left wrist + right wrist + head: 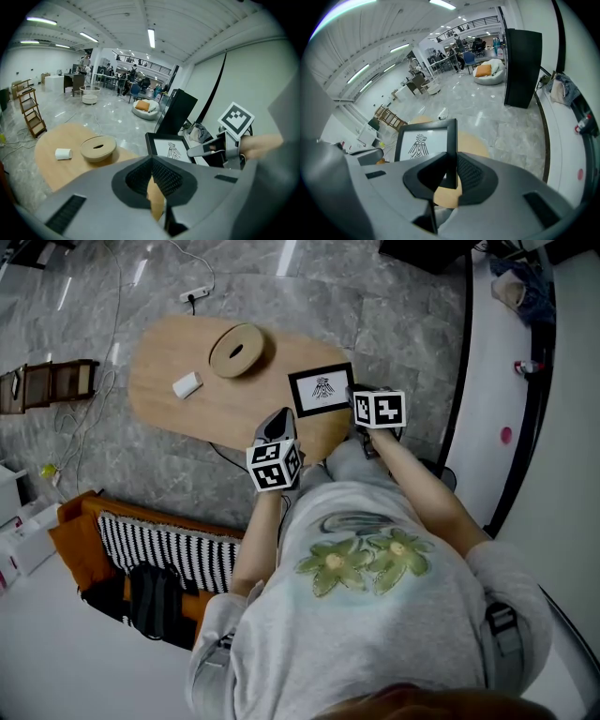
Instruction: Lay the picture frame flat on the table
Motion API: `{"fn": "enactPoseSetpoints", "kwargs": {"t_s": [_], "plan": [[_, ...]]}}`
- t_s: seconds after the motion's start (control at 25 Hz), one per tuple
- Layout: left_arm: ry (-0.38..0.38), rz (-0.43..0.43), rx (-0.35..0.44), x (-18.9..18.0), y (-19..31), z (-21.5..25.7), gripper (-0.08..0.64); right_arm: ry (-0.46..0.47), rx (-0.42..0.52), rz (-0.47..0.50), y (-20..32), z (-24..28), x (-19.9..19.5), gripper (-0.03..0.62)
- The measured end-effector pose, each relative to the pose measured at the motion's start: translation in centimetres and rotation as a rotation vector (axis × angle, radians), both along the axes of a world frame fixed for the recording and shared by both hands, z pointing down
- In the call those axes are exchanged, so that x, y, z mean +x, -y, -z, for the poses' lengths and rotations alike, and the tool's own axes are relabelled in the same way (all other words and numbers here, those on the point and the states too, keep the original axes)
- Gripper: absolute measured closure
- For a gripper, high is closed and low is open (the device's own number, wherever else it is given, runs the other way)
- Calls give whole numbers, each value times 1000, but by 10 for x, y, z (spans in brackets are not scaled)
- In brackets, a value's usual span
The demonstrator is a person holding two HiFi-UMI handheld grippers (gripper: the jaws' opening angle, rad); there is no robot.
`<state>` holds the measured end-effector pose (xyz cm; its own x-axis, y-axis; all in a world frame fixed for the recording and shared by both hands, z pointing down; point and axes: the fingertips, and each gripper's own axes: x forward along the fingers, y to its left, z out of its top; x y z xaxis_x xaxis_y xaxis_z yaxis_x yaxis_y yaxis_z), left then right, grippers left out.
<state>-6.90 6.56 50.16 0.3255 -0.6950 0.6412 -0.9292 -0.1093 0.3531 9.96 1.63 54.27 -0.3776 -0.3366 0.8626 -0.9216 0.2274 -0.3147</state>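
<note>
Right gripper (pixel 449 176) is clamped on the picture frame (pixel 423 143): the frame's right side bar runs down between the two pads, and the mesh pad looks pressed against it, though contact on the other side is prob. but not clear. Left gripper (pixel 152 164) is pinched closed w/ nothing in it; only tabletop shows through the slit below the pad tips. It hangs just left of the frame, over the table's near edge, not touching the frame. Each gripper carries a cube w/ black-and-white square markers.

The frame (pixel 321 390) is black w/ a white sheet inside, printed w/ a black stylised figure, bird-like. It sits at the right end of the oval wooden table (pixel 169 399), near the edge closest to the person, and isn't flat: it stands up, face toward the person.

Further left on the table is a low round wooden box (pixel 236 351) w/ a slot in its top; its contents are hidden. Just beside it, nearer the person, lies a small white roll (pixel 187 384), apart from the box.

Beyond the table is grey marble floor w/ a white power strip (pixel 194 294) and cable. A black-and-white striped cloth (pixel 169 549) lies on an orange bench to the person's left.
</note>
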Motion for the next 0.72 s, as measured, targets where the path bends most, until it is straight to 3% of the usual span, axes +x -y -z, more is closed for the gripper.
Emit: {"fn": "enactPoseSetpoints", "kwargs": {"t_s": [0.72], "plan": [[-4,-10,-52,0,19,-20,543,-31,-64,18,16,-32,-3,518]]}}
